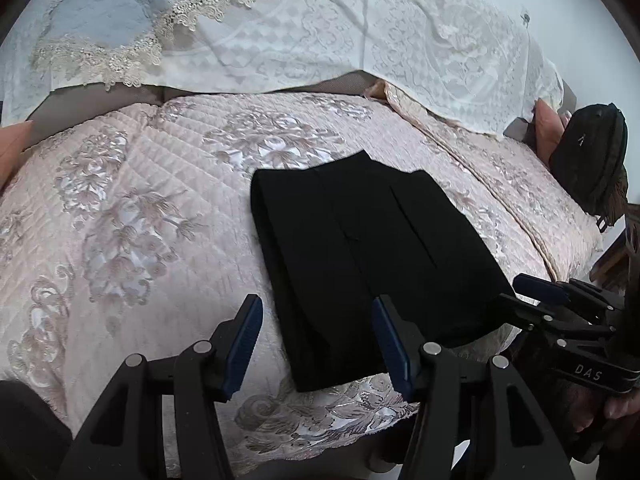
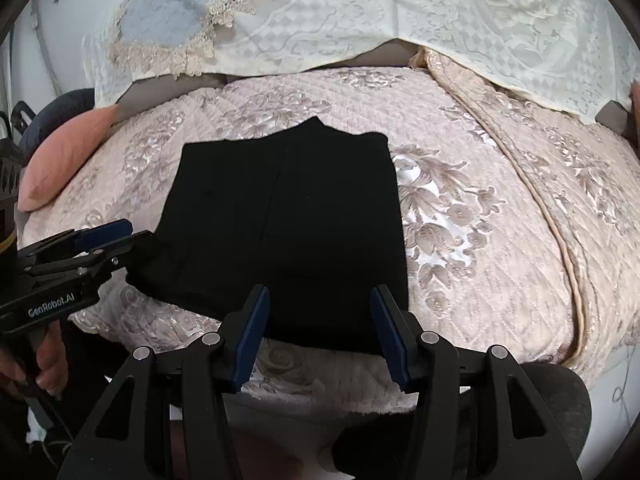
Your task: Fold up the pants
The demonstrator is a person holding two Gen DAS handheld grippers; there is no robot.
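Black pants (image 1: 360, 248) lie folded into a flat rectangle on the pink quilted bedspread (image 1: 160, 200), near its front edge. They also show in the right wrist view (image 2: 288, 224). My left gripper (image 1: 318, 344) is open and empty, just above the near edge of the pants. My right gripper (image 2: 320, 336) is open and empty, at the near edge of the pants. The right gripper shows at the right of the left wrist view (image 1: 520, 292), by the pants' right corner. The left gripper shows at the left of the right wrist view (image 2: 128, 234), by the pants' left corner.
A white lace cover (image 1: 360, 40) and a grey-blue cloth with lace trim (image 1: 112, 4) lie at the back of the bed. A black bag (image 1: 588, 160) sits at the far right. A pink cushion (image 2: 68, 152) lies at the left.
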